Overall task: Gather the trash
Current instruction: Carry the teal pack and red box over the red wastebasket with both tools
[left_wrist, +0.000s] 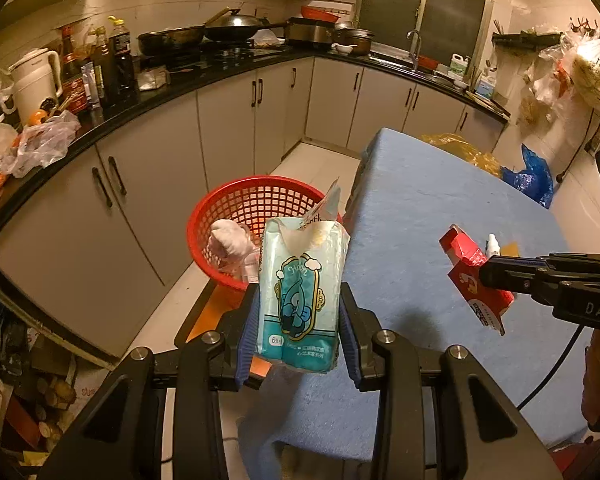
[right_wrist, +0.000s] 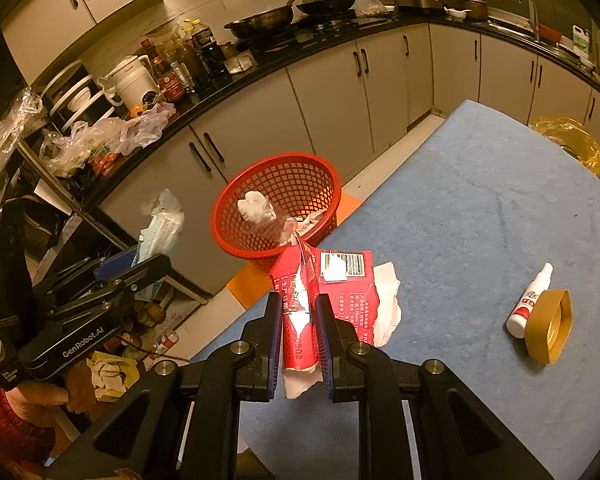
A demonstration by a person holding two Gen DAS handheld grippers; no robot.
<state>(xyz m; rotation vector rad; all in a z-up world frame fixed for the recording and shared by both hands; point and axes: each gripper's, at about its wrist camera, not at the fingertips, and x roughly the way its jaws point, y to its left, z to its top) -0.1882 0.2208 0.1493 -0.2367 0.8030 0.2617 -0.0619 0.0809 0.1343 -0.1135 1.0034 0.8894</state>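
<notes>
Clamped between the blue ribbed pads of my left gripper (left_wrist: 298,316) is a soft, glossy teal tissue pack (left_wrist: 300,292), its plastic film torn open at the top with a flap sticking up. It hangs just in front of the red basket (left_wrist: 236,216), a round plastic lattice tub standing on the floor by the near left corner of the table (left_wrist: 420,208). Crumpled white paper (left_wrist: 230,242) already lies inside the basket.

My right gripper (right_wrist: 298,320) is shut on a flattened red carton (right_wrist: 328,292), thin cardboard with a ragged torn edge, a white barcode label and white printed characters. A white sheet shows behind and below the carton. The carton hangs over the near left part of the table, with the basket (right_wrist: 276,204) just beyond its top edge.

Covering the table is a matte blue cloth with a faintly napped texture. To the right on it lie a small white spray bottle (right_wrist: 530,300) with a red label, on its side, and touching it a glossy gold band (right_wrist: 548,326) bent into an open loop.
</notes>
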